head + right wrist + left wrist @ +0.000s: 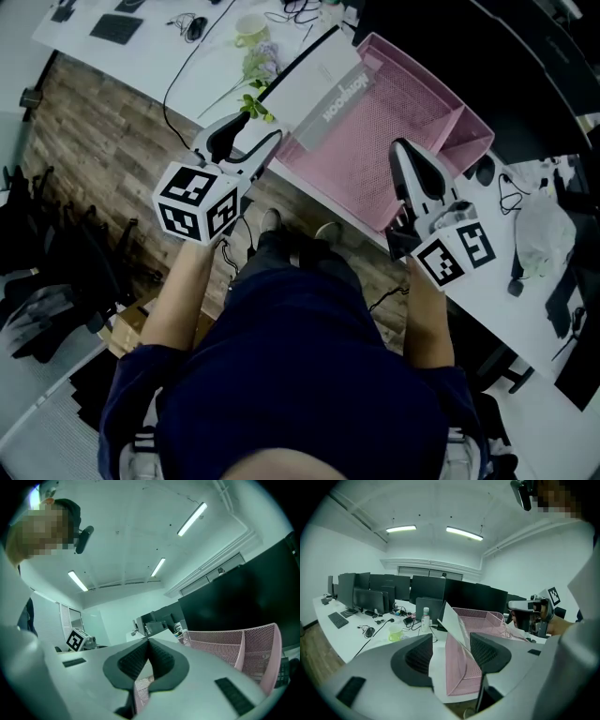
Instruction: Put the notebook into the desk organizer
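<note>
The pink mesh desk organizer (pixel 441 103) lies on the white desk. A white-and-grey notebook (pixel 319 89) leans tilted in the organizer's left compartment, over its left wall. My left gripper (pixel 251 133) is open just off the notebook's near lower corner. In the left gripper view the notebook's edge (pixel 451 620) stands ahead in the gap between the jaws of the left gripper (pixel 451 639), with neither pad pressing on it, and the organizer (pixel 487 618) is beyond. My right gripper (pixel 401 150) is shut and empty over the organizer's near side. In the right gripper view its (pixel 148 641) pads meet, with the organizer (pixel 243 648) to the right.
A green mug (pixel 251 28), a flower sprig (pixel 258 70), a mouse (pixel 194 26) and cables lie left of the organizer. A bottle (pixel 425 616) and a row of monitors (pixel 426 590) stand behind. A white bag (pixel 539 234) lies at the right. The desk's edge runs above wood floor.
</note>
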